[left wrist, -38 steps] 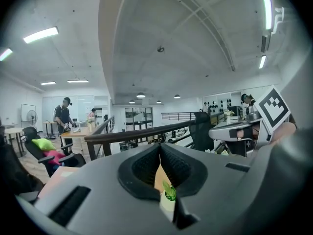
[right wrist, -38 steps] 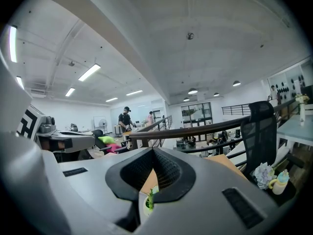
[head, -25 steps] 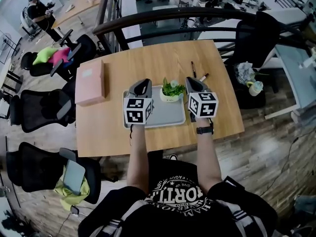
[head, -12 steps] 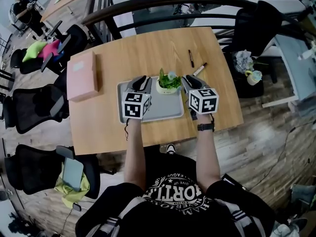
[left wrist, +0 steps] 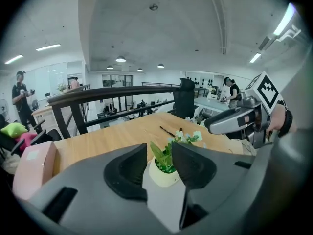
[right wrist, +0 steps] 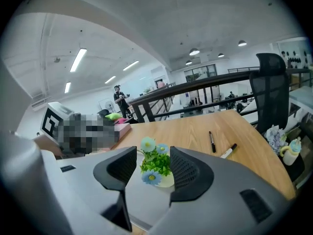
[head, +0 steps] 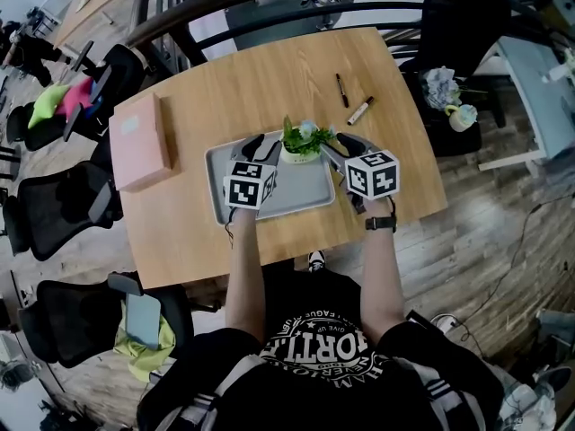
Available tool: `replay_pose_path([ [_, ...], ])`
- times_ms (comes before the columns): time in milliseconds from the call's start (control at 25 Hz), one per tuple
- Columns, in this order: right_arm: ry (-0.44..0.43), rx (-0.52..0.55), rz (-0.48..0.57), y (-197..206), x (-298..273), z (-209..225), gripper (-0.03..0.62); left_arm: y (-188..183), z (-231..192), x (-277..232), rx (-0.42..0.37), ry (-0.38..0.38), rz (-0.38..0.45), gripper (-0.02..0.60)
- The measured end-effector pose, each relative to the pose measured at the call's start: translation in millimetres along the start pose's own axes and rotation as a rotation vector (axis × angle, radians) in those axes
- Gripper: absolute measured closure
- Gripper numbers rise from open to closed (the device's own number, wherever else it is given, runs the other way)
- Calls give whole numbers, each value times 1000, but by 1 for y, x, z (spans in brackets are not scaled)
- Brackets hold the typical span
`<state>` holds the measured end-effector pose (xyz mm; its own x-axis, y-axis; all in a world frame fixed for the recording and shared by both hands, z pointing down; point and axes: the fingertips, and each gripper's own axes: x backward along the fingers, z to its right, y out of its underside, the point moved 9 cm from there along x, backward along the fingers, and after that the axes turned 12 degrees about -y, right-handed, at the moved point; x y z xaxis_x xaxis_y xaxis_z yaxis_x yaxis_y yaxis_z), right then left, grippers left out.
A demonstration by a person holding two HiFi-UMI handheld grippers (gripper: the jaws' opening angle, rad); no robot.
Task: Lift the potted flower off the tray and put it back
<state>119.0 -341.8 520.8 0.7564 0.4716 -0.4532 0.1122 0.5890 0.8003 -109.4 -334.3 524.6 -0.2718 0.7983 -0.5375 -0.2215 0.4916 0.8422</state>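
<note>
Hovering low over the grey tray (head: 301, 197), the left gripper (head: 254, 144) and right gripper (head: 344, 142) flank the potted flower (head: 300, 142), which stands on the tray just ahead of them. Both grippers' jaws, just opened wider, stand apart, seemingly clear of the pot. Beyond the right gripper, two markers (head: 360, 110) lie on the desk (head: 260, 70).

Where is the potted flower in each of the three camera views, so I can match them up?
Head view: the potted flower is just above centre, at the far edge of the tray.
Left gripper view: the potted flower is low centre, framed by the two dark jaws.
Right gripper view: the potted flower is low centre, again between the jaws.
Shared landmark: the black pen lying on the table beyond the flower.
</note>
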Motion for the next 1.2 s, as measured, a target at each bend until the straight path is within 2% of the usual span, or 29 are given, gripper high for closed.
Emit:
replay_pose_path([
  [240, -15, -21, -68, 12, -11, 14, 322, 6, 7, -22, -12, 61, -35, 381],
  [400, -39, -27, -97, 19, -21, 20, 299, 16, 4, -33, -19, 94, -63, 324],
  [720, -52, 38, -262, 43, -43, 28, 233, 36, 8, -52, -42, 181, -124, 264],
  [920, -73, 10, -250, 54, -51, 38, 235, 47, 8, -62, -70, 227, -153, 235],
  [1200, -75, 31, -278, 66, -63, 49, 234, 60, 7, -73, -106, 288, -178, 225],
])
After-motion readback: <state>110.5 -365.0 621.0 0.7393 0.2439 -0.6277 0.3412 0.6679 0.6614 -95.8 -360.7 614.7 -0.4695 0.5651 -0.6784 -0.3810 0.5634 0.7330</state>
